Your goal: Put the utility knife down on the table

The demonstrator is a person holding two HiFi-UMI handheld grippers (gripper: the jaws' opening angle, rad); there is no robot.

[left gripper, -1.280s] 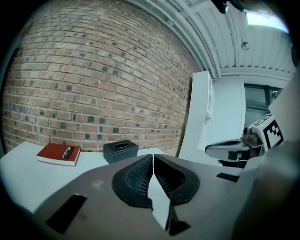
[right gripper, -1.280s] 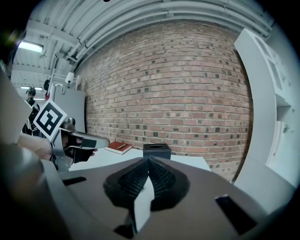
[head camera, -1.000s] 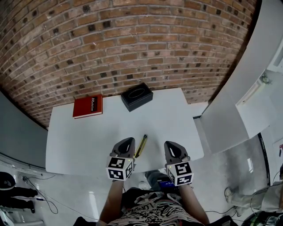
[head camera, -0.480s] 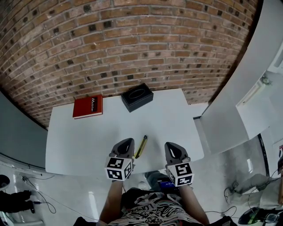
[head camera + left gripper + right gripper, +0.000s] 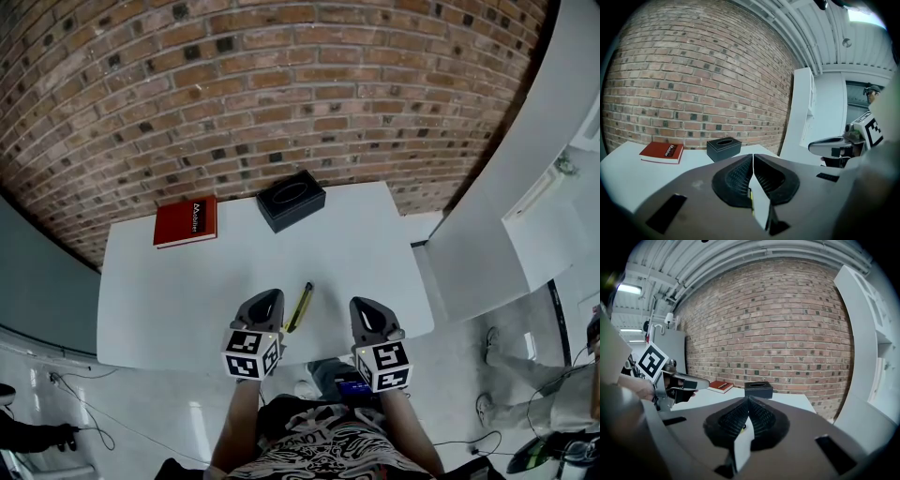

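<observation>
head view: the utility knife (image 5: 299, 307) lies flat on the white worktop (image 5: 187, 291), just beside the left gripper (image 5: 267, 300) and apart from the right gripper (image 5: 367, 307), so the putting-down looks done. left gripper view: jaws pressed together on nothing, only a yellow sliver showing below them; any retreat should go straight back, not sideways into the knife. right gripper view: jaws likewise closed and empty.

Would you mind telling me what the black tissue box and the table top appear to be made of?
Tissue box: probably leatherette or plastic, matte black, with a pale line along its top edge. Table: likely laminate or painted board, judging by its smooth, white, evenly lit surface.
</observation>
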